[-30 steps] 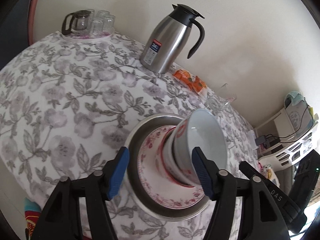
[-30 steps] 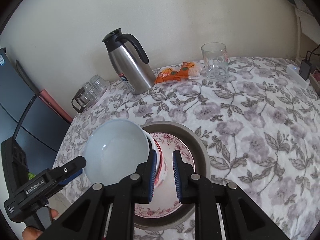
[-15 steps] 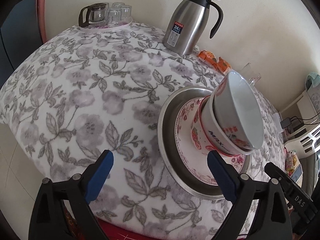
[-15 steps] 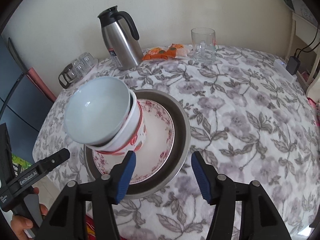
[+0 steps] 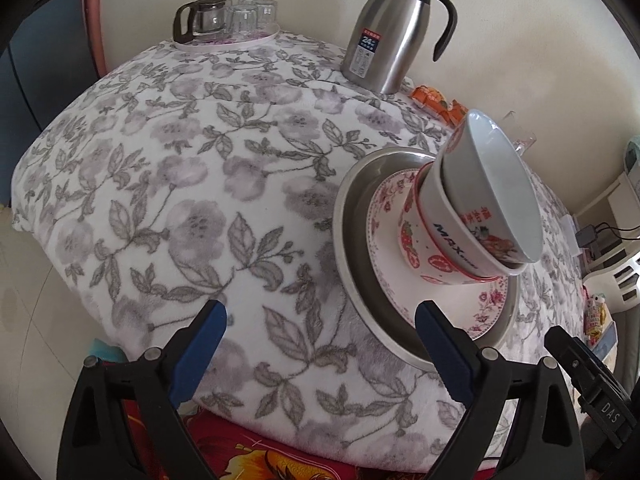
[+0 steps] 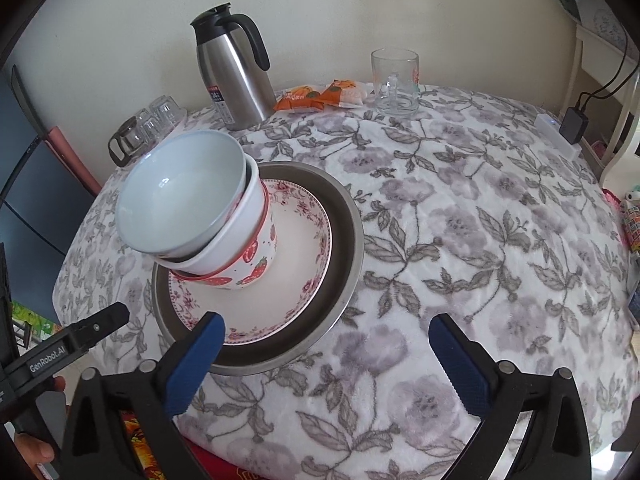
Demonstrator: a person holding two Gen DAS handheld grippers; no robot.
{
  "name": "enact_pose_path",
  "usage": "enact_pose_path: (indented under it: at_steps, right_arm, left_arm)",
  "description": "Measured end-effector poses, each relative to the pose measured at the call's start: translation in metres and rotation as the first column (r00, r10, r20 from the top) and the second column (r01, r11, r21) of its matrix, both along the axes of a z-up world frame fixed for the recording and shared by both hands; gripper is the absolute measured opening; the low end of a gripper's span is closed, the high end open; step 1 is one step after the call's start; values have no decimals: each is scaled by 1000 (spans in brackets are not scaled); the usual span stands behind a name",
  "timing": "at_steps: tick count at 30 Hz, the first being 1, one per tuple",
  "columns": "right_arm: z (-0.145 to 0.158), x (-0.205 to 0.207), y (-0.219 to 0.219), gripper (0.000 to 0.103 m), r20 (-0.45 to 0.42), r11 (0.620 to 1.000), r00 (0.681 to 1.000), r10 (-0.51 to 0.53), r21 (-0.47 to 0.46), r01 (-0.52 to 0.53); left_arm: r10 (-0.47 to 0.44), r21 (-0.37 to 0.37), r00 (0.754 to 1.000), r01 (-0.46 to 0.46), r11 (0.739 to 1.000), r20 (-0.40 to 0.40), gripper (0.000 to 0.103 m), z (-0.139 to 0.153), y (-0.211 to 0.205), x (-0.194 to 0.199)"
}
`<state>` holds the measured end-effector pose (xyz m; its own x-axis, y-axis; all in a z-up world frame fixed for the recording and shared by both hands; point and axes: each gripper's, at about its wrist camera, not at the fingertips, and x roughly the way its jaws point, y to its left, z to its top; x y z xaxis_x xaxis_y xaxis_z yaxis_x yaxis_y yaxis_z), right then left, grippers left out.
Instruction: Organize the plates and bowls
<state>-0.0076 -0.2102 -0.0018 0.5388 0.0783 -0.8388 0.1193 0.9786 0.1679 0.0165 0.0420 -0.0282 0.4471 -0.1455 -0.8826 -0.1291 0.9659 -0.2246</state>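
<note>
A: Stack first. Where does it sit?

B: On the table with the grey floral cloth (image 6: 460, 216), toward its near edge. Bottom is a steel plate (image 6: 344, 248); in it a floral-rimmed plate (image 6: 304, 248); on that a strawberry-print bowl (image 6: 260, 256); nested in it a white bowl with printed lettering (image 5: 460, 236), and a plain white bowl (image 6: 180, 196) on top. The upper bowls sit tilted in both views.

A: Grippers?

B: Left gripper (image 5: 320, 344): blue-padded fingers spread wide, nothing between them but cloth; its right pad lies over the steel plate's near rim in the picture, contact not clear. Right gripper (image 6: 326, 354): its jaws have just been opening and stand wide apart, empty; its left pad overlaps the steel plate's front edge in the picture. Neither grips anything.

A: Farther out?

B: Steel thermos jug (image 6: 232, 72) near the wall, upright. Orange snack packets (image 6: 320, 96) just beside it, then a clear glass mug (image 6: 394, 80). At the far left corner, a tray with a small glass teapot and upturned glasses (image 5: 224, 20).
</note>
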Motion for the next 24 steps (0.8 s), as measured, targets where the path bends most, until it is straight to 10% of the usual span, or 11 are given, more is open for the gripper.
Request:
enact_pose_path:
  at_steps: [24]
  right_arm:
    - [3, -12, -8, 103, 13, 1000, 1000, -14, -3, 14]
  left_arm:
    - [-38, 174, 999, 39, 984, -10, 95, 7, -27, -21]
